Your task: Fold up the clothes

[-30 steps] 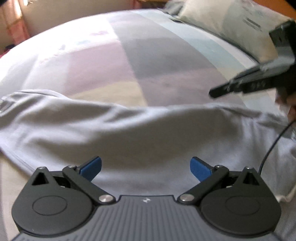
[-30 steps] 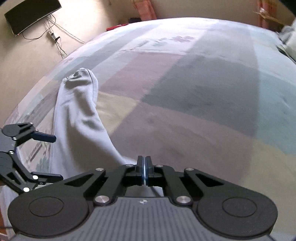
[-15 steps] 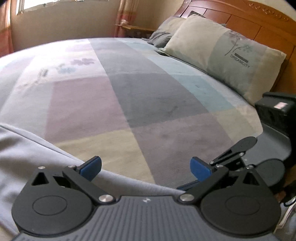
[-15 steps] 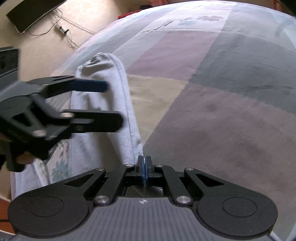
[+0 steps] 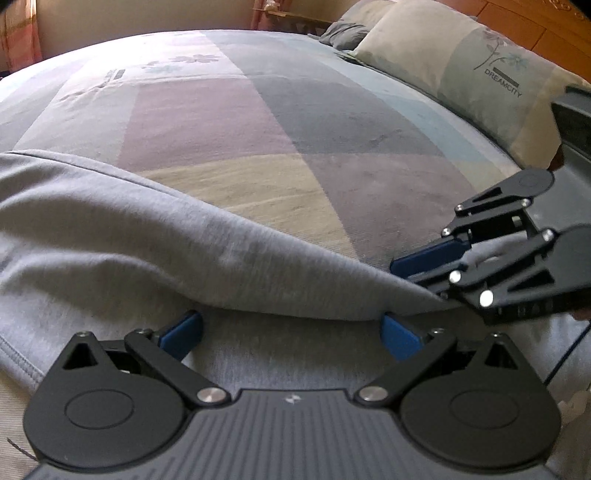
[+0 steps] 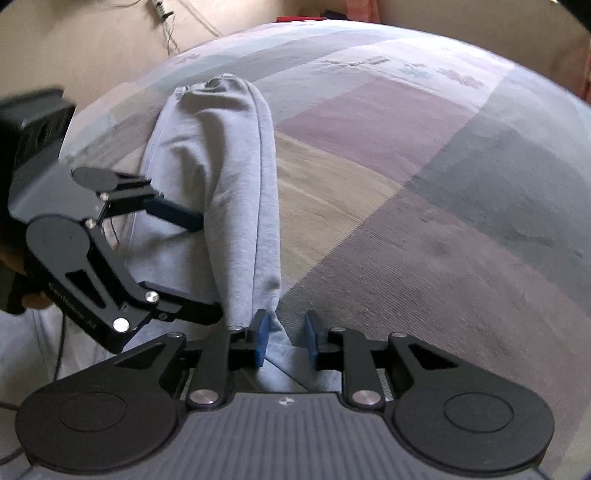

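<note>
A light grey garment (image 5: 147, 258) lies on the patchwork bedspread (image 5: 258, 129), bunched into a long raised fold (image 6: 236, 177). My left gripper (image 5: 291, 332) is open wide just above the cloth, and the fold's edge runs between its blue pads. In the right wrist view the left gripper (image 6: 192, 266) straddles that fold from the left. My right gripper (image 6: 286, 341) holds the near end of the garment between its jaws, which are opening; a gap shows beside the cloth. From the left wrist view the right gripper (image 5: 410, 275) sits at the fold's right end.
Pillows (image 5: 461, 66) and a wooden headboard (image 5: 535, 22) lie at the far right of the bed. Beige floor with trailing cables (image 6: 159, 11) lies beyond the bed's far edge. A thin dark cable (image 5: 565, 354) hangs by the right gripper.
The right jaws, shut on the cloth before, have parted. The left gripper has come down over the garment's fold, close beside the right gripper.
</note>
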Motion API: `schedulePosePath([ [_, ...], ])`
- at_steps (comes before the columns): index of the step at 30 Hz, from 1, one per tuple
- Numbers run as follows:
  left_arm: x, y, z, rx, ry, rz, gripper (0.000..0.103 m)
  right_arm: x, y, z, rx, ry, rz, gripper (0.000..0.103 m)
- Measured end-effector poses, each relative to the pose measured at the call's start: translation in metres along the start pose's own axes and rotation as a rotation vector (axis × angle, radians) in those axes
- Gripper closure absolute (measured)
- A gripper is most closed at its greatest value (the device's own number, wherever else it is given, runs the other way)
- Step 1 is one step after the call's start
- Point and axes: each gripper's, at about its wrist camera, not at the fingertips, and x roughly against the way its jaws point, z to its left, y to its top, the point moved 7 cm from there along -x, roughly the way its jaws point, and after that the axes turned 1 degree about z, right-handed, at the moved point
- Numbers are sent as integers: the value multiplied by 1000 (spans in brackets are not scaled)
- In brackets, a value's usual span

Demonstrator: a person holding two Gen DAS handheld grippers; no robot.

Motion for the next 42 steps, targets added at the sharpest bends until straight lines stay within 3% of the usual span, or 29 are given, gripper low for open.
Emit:
schedulePosePath([
  [6,0,-4,0,-29,18,-9,2,-5,-4,22,105,-65,-21,77],
  [11,3,-9,2,-38,15,-4,1,-7,-6,25,164,-40,-22,87],
  [15,6,-10,2,-32,15,-3,1,-4,1,14,114,-12,-10,96],
  [21,10,-13,5,-8,14,-8,1,14,33,-31,79,-260,-103,97],
  [23,11,-13,6,-1,14,-10,1,14,40,-47,34,-285,-101,98],
  [26,16,-14,9,13,11,-16,1,14,51,-58,-37,-233,-109,86],
  [30,27,-13,15,23,8,-43,1,6,75,-55,-51,-151,-131,80],
  [33,34,-12,24,34,13,-58,1,-13,98,-46,-57,-32,-131,70],
  [37,42,-13,44,66,49,-63,1,-41,131,-31,-70,136,-121,70],
  [42,56,-22,74,117,83,-75,1,-93,159,-22,-72,183,-37,71],
])
